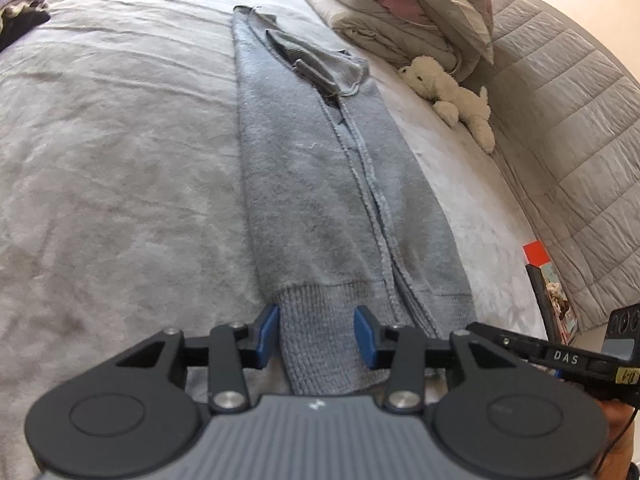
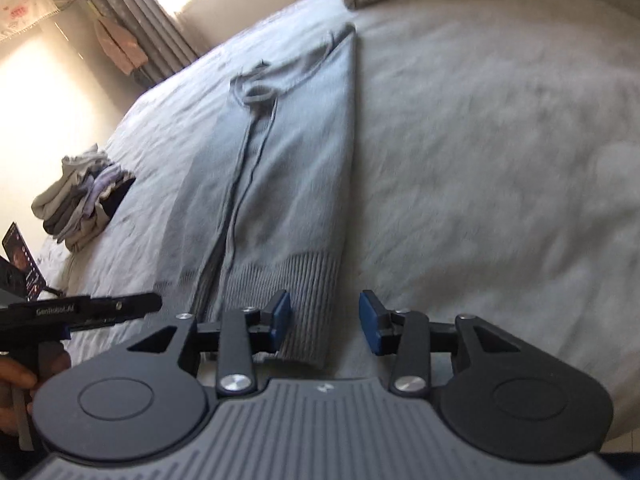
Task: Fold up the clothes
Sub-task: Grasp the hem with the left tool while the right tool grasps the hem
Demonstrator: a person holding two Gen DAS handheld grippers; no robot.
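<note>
Fingers: left gripper [image 1: 316,334] parted around the sweater [image 1: 320,184] hem, pads not pressing; right gripper [image 2: 325,320] parted, hem corner between, nothing gripped.
Sweater: folded lengthwise, flat on the bed [image 1: 120,160], hem nearest both grippers.
Handling: soft, light, limp knit, likely sagging when lifted; ribbed hem corners look best to pinch.
Containers: none visible.
</note>
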